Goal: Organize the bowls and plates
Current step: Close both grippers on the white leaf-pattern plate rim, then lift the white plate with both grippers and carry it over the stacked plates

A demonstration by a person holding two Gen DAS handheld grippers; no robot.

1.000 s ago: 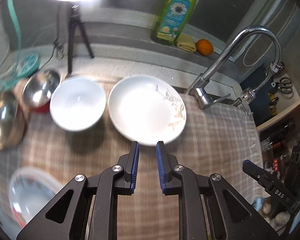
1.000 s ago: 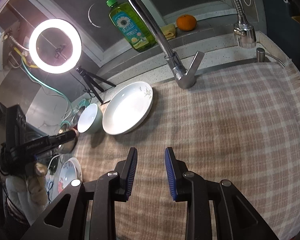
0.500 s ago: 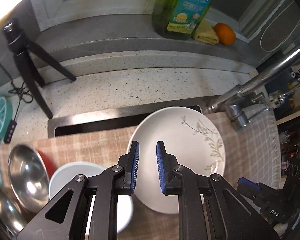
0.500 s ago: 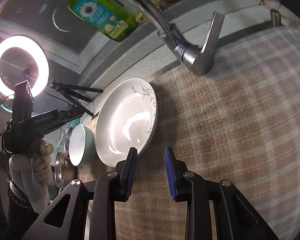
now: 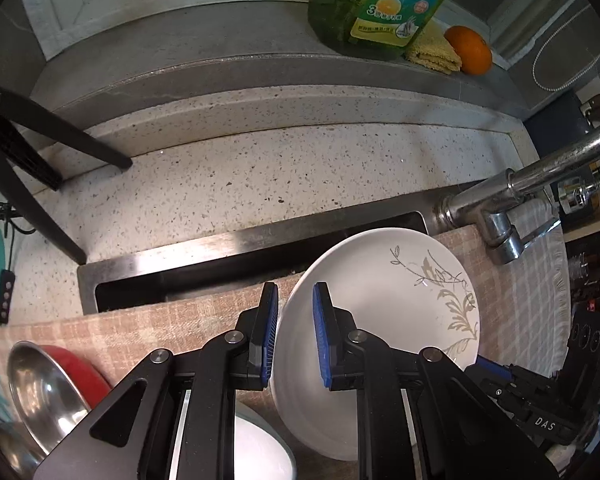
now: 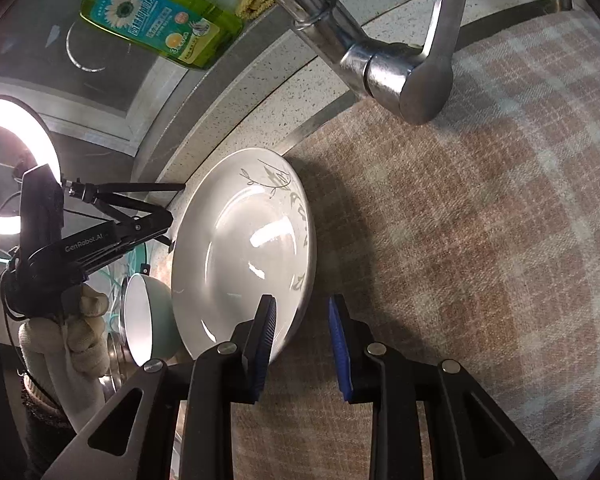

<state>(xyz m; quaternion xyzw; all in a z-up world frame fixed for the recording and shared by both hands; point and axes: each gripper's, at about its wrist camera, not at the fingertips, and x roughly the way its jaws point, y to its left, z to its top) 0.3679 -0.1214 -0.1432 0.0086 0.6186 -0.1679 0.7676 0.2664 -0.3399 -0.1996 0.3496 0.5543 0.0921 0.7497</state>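
While both tools hang over the checked cloth (image 6: 480, 240) that covers the desk, one white plate (image 5: 380, 292) with a grey leaf pattern lies flat on that cloth, just in front of the sink's steel edge (image 5: 220, 248) and left of the tap (image 6: 396, 76). Counted around the plate: one pale green bowl (image 6: 148, 320) touching or nearly touching its left rim, at least two steel bowls (image 5: 40, 384) further left, and one red dish (image 5: 88, 368) under the nearer steel one. Behind the plate, on the ledge, stand one bottle of green dish soap (image 5: 376, 0), one yellow cloth (image 5: 432, 54) and one orange (image 5: 468, 56).

The plate is round, so it has no long axis; its hollow faces up and its leaf spray sits on the side toward the tap.

The left tool (image 5: 294, 332) is over the plate's left rim, its blue pads (image 5: 269, 336) a narrow gap apart with the rim seen between them, not pinched. The right tool (image 6: 302, 344) straddles the plate's near rim; its jaws are closing, the rim between them, not yet pressed. A gloved hand (image 6: 72, 336) grips the left tool.
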